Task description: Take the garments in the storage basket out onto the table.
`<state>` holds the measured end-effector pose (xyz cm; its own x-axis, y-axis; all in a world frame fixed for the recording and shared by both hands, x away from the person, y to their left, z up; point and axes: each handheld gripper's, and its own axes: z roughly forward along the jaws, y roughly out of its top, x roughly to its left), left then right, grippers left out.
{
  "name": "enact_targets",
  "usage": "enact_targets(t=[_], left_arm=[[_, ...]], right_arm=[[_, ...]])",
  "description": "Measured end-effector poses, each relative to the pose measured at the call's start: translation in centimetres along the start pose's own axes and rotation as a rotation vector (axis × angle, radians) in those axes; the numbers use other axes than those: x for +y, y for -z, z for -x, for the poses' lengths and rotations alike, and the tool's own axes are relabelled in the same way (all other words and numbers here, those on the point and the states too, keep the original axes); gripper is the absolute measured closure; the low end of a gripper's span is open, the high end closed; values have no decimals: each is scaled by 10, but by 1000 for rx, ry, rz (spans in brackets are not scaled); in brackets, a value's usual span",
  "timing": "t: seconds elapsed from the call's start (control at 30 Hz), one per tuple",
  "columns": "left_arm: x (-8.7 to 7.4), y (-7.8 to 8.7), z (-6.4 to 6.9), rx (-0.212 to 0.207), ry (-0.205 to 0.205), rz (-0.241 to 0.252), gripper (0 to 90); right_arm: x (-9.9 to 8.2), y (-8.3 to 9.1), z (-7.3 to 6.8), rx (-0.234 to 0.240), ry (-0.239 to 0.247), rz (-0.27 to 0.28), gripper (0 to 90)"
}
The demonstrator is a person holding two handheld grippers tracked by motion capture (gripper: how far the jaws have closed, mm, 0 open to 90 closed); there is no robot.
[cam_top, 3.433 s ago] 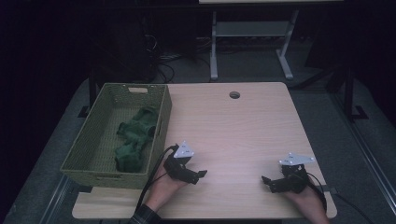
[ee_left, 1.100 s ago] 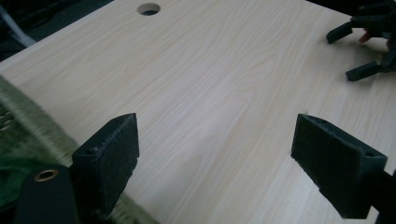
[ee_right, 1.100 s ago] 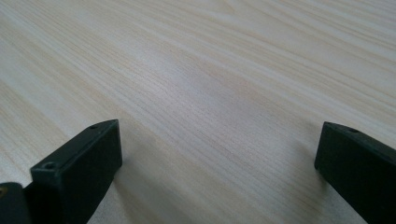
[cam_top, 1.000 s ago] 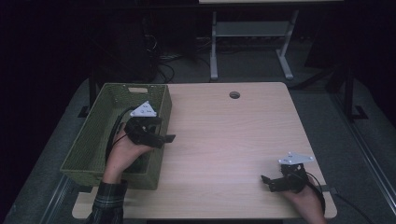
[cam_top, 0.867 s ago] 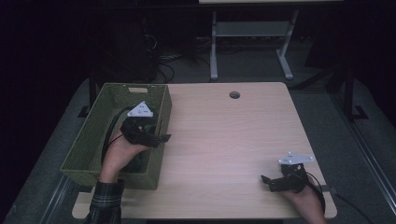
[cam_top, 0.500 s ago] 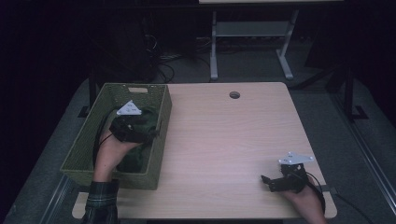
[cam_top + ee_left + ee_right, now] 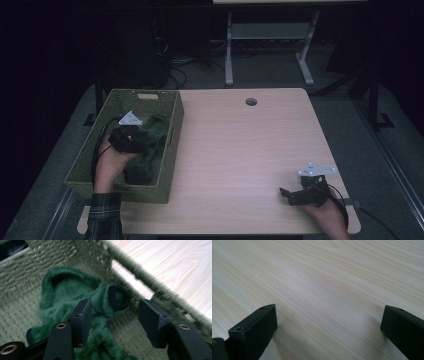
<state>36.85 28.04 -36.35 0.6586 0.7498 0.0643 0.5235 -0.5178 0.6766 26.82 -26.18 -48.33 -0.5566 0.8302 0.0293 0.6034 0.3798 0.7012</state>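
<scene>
No text, label, brand, number or sign can be read in any of the views. The woven olive-green basket (image 7: 172, 131), the dark green fuzzy cloth (image 7: 75, 290) lying in it and the pale wood-grain desk (image 7: 240, 145) all bear plain surfaces without lettering. The grey three-cornered plates on the two grippers carry no marking that can be made out.
</scene>
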Motion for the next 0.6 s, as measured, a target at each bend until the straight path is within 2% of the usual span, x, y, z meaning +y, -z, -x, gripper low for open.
enact_targets(t=[0.33,0.5,0.6], left_arm=[[-12,-24,-8,24,-9,-102,439],[-18,-32,-11,33,7,-148,431],[-20,-34,-13,24,20,-168,425]], right_arm=[[0,0,0,0,0,0,4],[0,0,0,0,0,0,4],[0,0,0,0,0,0,4]])
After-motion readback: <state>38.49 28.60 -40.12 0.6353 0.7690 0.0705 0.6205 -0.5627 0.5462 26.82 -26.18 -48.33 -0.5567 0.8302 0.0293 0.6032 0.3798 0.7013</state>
